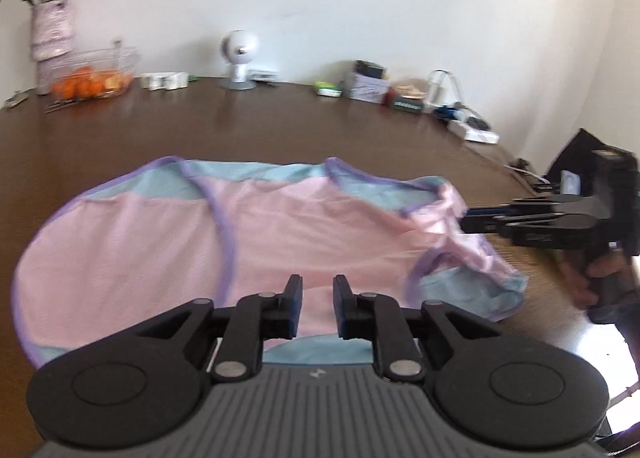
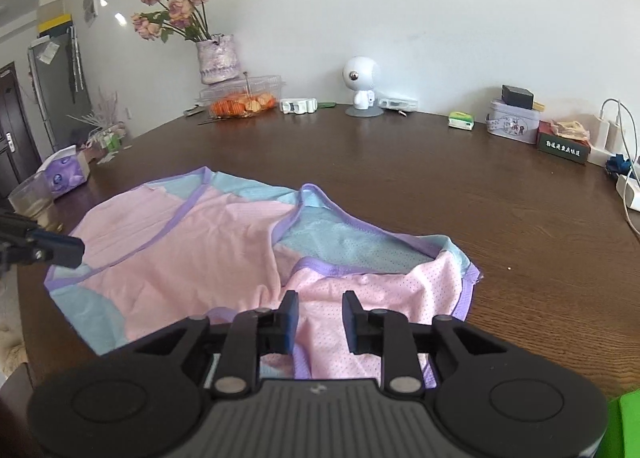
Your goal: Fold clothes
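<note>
A pink garment [image 1: 160, 242] with light blue panels and purple trim lies spread on the dark wooden table [image 1: 280, 125]. My left gripper [image 1: 316, 286] hovers over its near edge, jaws a little apart, with nothing pinched between them. In the left wrist view my right gripper [image 1: 466, 222] reaches in from the right beside a bunched fold. In the right wrist view the garment [image 2: 180, 258] lies rumpled, its right part folded over. My right gripper [image 2: 320, 304] stands open above that pink fold. At the garment's left edge sits the left gripper [image 2: 76, 252].
Along the table's far edge stand a vase of flowers [image 2: 218, 57], a clear box of oranges [image 2: 244, 99], a white round gadget [image 2: 362, 85], a tin [image 2: 512, 125] and chargers with cables [image 2: 624, 177]. A purple tissue box [image 2: 66, 173] sits at the left edge. A hand [image 1: 596, 278] holds the right gripper.
</note>
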